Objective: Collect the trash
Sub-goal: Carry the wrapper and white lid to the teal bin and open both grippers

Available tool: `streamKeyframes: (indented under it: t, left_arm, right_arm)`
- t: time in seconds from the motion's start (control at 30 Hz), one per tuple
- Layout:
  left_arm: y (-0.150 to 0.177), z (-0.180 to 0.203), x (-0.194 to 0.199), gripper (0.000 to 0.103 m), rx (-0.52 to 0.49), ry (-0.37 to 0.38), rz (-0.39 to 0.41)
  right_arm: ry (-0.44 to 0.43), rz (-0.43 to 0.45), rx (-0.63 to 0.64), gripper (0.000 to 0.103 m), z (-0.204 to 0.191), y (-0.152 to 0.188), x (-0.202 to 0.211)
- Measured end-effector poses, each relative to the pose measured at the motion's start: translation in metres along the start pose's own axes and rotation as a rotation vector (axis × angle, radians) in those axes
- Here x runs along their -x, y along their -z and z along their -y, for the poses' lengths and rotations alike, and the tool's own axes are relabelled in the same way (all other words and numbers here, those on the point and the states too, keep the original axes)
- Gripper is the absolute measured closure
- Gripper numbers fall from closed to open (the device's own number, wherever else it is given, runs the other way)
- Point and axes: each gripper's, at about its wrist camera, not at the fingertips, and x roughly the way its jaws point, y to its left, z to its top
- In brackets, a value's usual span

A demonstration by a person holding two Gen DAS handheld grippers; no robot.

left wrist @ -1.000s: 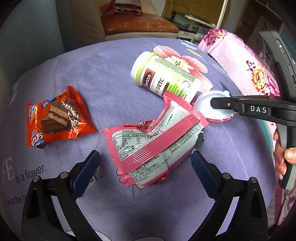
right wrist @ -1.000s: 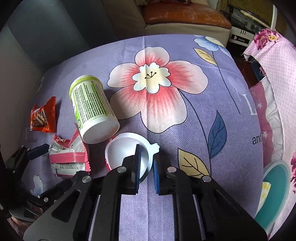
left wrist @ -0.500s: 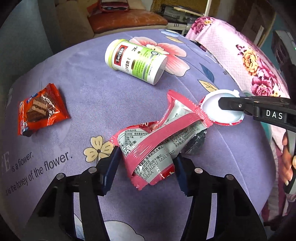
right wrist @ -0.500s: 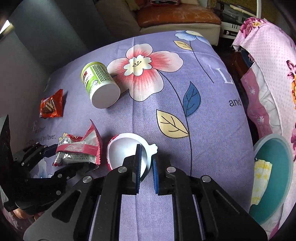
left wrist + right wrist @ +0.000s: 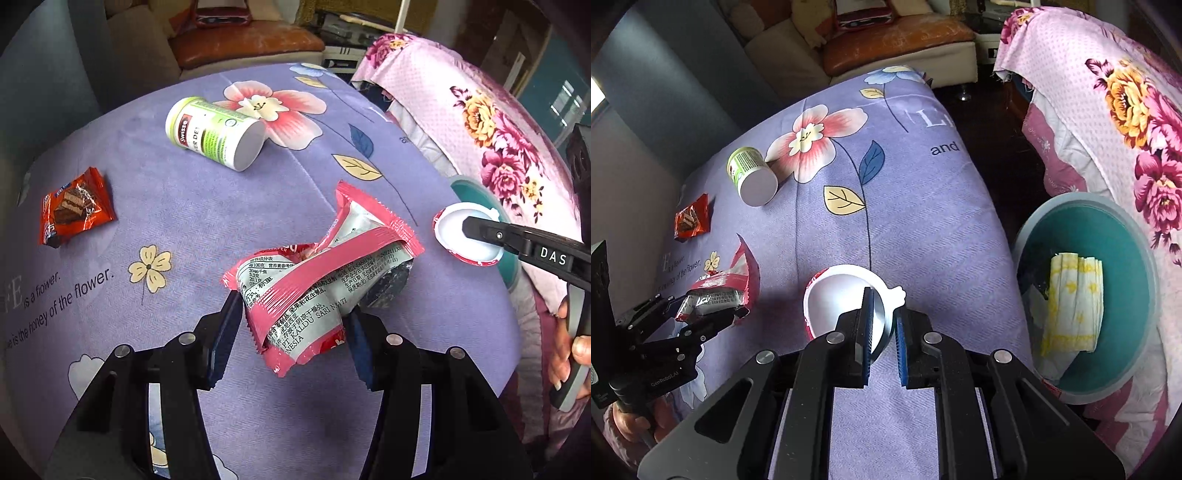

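My left gripper (image 5: 291, 314) is shut on a crumpled pink and white snack wrapper (image 5: 317, 284), held a little above the purple flowered cloth (image 5: 221, 221). My right gripper (image 5: 884, 306) is shut on the wall of a small white cup with a red rim (image 5: 834, 295), also lifted off the cloth. In the right wrist view the left gripper (image 5: 701, 314) and its wrapper (image 5: 720, 288) hang at the left. In the left wrist view the cup (image 5: 450, 229) hangs near the cloth's right edge. A white and green bottle (image 5: 214, 134) lies on its side, and an orange chocolate wrapper (image 5: 74, 210) lies at the far left.
A round teal bin (image 5: 1082, 197) stands off the cloth's right edge with a folded yellow and white tissue pack (image 5: 1075, 302) inside. A pink flowered blanket (image 5: 1126, 110) drapes beyond it. A sofa (image 5: 897, 37) stands behind the table.
The left jaws closed on the pink wrapper and lifted it off the cloth. Both grippers have moved right towards the teal bin, the right one keeping its hold on the white cup.
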Motion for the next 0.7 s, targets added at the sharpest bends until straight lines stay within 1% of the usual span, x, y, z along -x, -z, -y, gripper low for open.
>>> streamKeyframes:
  t: [0.07,0.17,0.4,0.7]
  left_arm:
    - [-0.002,0.016,0.002,0.048,-0.026,-0.003,0.002]
    - [-0.006,0.038,0.004,0.048,-0.055,0.001,0.002]
    - [-0.018,0.090,0.000,0.048,-0.119,0.021,-0.008]
    - [-0.030,0.159,-0.010,0.048,-0.206,0.065,-0.030]
  right_arm:
    - [0.001,0.027,-0.032,0.093,0.017,0.003,0.013]
    - [0.007,0.047,-0.049,0.093,0.027,0.006,0.022]
    - [0.018,0.120,-0.115,0.093,0.070,0.016,0.054]
    - [0.073,0.184,-0.212,0.093,0.140,0.032,0.089]
